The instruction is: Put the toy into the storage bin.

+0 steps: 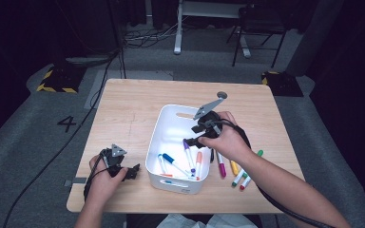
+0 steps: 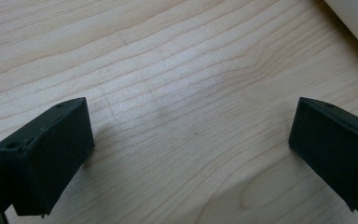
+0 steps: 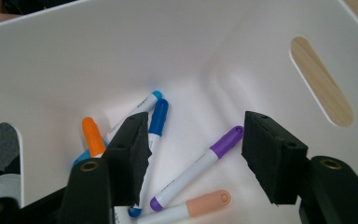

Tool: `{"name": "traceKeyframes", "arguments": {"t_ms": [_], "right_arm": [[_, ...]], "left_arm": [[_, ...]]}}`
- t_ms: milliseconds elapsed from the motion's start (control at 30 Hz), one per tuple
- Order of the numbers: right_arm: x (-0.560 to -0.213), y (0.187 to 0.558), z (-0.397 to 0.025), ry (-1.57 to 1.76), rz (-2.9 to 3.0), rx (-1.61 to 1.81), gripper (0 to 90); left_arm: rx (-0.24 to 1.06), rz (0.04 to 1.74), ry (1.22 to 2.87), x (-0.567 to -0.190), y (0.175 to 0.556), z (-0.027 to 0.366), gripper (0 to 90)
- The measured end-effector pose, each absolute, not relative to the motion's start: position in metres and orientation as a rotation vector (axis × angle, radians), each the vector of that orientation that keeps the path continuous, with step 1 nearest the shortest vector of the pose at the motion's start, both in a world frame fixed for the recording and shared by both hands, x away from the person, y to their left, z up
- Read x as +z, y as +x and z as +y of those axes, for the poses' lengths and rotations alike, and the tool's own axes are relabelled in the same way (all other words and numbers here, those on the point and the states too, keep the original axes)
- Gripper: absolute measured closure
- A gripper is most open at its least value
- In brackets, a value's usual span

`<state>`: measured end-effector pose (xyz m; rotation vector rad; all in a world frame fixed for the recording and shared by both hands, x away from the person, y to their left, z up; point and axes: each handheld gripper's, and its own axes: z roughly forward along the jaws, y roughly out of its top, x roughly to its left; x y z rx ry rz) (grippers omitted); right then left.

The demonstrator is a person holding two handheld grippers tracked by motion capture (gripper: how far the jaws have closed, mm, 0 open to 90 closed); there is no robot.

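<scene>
The right gripper [image 3: 193, 158] hung inside the white plastic bin [image 1: 159, 137], jaws wide and empty over the purple-capped marker [image 3: 196, 167] lying on its floor; that drop looked done; next it would need to fetch a loose marker [image 1: 221, 166] from the pale wooden worktop [image 1: 123, 109]. The left gripper [image 2: 186, 154] rested gaping, empty.

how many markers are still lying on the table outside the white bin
4 that I can make out. All lie beside the bin's right wall, near the right hand: a magenta one, a yellow one and two green-capped ones. The hand may hide more.
</scene>
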<state>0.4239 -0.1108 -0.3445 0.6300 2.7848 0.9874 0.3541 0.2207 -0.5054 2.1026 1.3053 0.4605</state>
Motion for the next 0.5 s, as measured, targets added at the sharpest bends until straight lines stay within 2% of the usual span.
{"name": "traceKeyframes", "arguments": {"t_ms": [233, 500], "right_arm": [[-0.331, 0.424, -0.139, 0.685, 2.724, 1.047, 41.9], [-0.331, 0.426, -0.179, 0.797, 2.653, 1.085, 43.4]], "left_arm": [[0.458, 1.303, 2.102, -0.506, 0.355, 0.221, 0.1], [0.465, 1.308, 2.1, -0.506, 0.357, 0.219, 0.1]]}}
